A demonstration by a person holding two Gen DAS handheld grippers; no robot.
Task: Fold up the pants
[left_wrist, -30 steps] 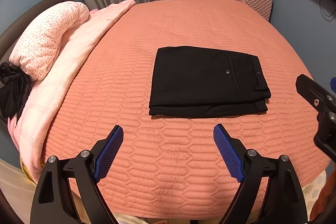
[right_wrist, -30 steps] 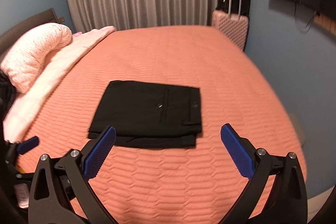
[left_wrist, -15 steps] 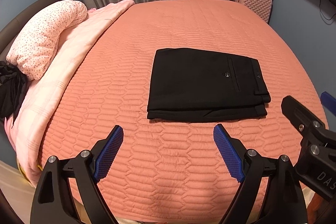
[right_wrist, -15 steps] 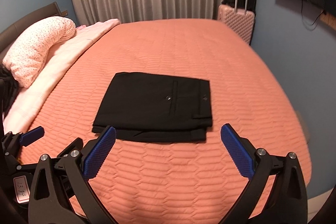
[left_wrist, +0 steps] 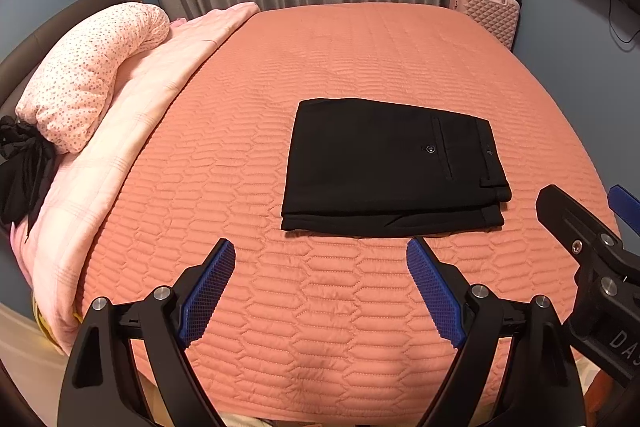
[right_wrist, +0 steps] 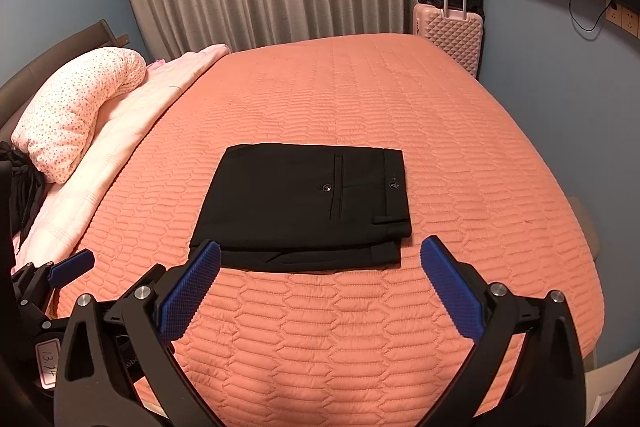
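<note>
Salmon quilted bedspread (left_wrist: 328,43), one folded black pants (left_wrist: 392,163) lying on it; your left gripper (left_wrist: 320,251) and right gripper (right_wrist: 320,253) both spread, holding nothing.

"DAS" (cut off) on the right hand-held gripper (left_wrist: 600,223); handwritten "13.14" tag on the left hand-held gripper (right_wrist: 64,267)
</note>
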